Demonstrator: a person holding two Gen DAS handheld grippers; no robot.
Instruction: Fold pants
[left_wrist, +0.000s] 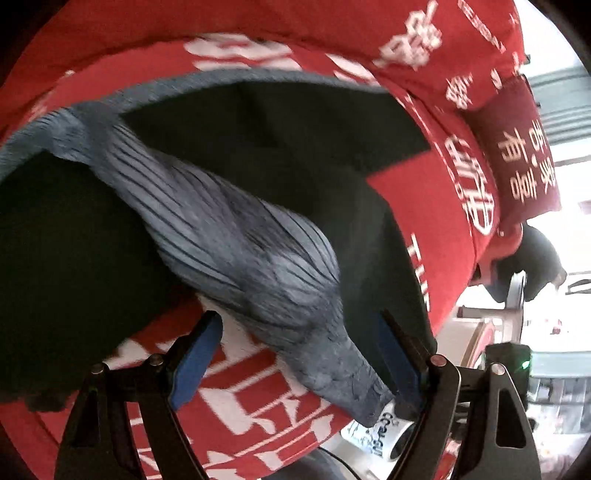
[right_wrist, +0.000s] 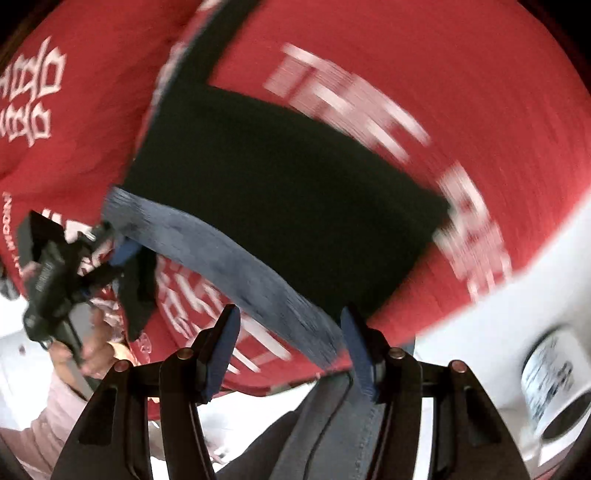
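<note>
One pair of dark pants (left_wrist: 280, 147) with a grey-blue ribbed waistband (left_wrist: 236, 236) lies on the red bedspread with white lettering (left_wrist: 458, 177); one white printed can (right_wrist: 550, 387) is nearby. My left fingers (left_wrist: 299, 365) and right fingers (right_wrist: 291, 354) stand apart, waistband between; whether either pinches it, I cannot tell.

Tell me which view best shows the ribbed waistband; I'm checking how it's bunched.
Left wrist view: the ribbed waistband runs across the frame, twisted, pleats sharp. Right wrist view shows it only as a blurred blue-grey strip.
</note>
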